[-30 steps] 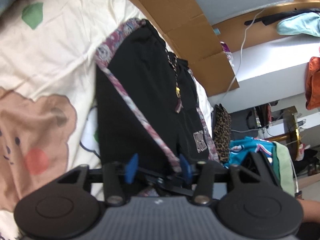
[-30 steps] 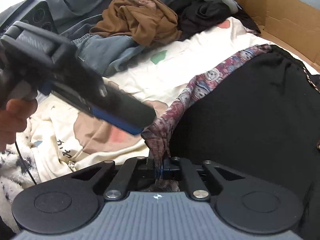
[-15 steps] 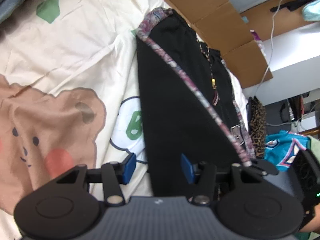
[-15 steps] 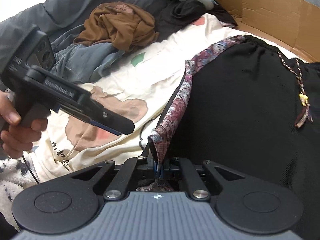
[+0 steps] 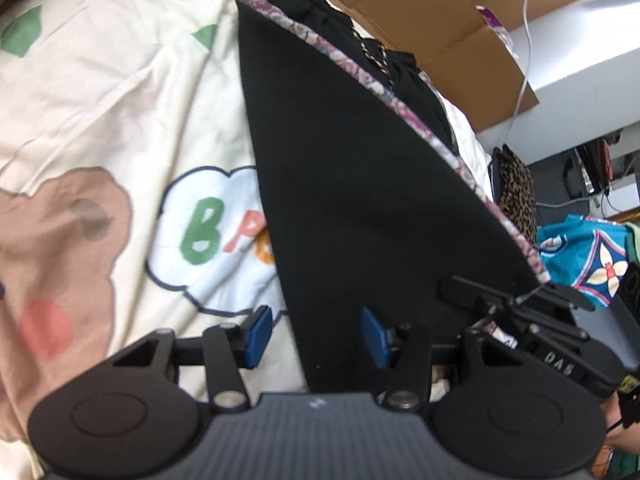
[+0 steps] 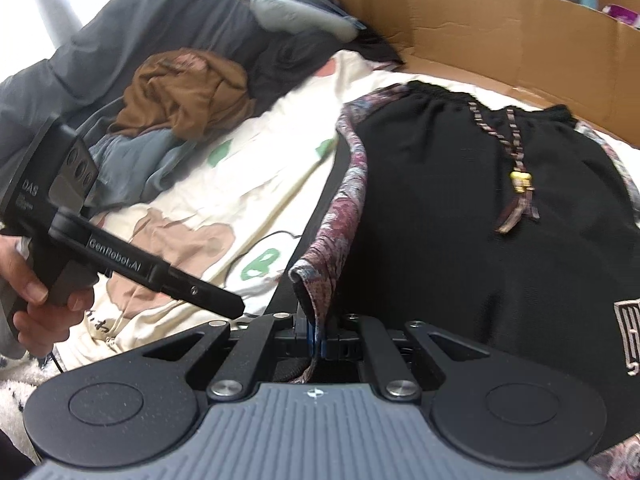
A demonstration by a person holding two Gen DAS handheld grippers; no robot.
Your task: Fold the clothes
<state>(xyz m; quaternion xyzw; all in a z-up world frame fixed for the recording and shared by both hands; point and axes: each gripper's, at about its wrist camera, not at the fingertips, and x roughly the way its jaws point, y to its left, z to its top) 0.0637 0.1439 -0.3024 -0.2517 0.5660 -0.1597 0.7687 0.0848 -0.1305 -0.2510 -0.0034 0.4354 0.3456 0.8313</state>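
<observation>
Black shorts [image 6: 460,216] with a paisley side trim [image 6: 352,184] and a beaded drawstring [image 6: 520,180] lie on the bed. My right gripper [image 6: 316,344] is shut on the trim's lower corner and holds that side of the shorts raised as a taut black panel [image 5: 360,184]. In the left wrist view the right gripper [image 5: 516,304] shows at the panel's far right corner. My left gripper [image 5: 316,334] is open, and the panel's lower edge hangs between its blue pads [image 5: 260,332] without being pinched. A hand [image 6: 32,292] holds the left gripper [image 6: 232,304] beside the shorts.
The cream bedsheet [image 5: 100,100] carries a bear print and coloured letters. A brown garment [image 6: 184,88] and blue-grey clothes [image 6: 136,160] are piled at the back left. Cardboard [image 6: 500,28] lines the far side. A teal garment [image 5: 580,256] and a leopard-print item [image 5: 516,196] lie beyond the bed.
The right gripper has lifted the trim corner higher and pulled it across, spreading the black panel wider. The left gripper stayed open and shifted lower along the panel's edge.
</observation>
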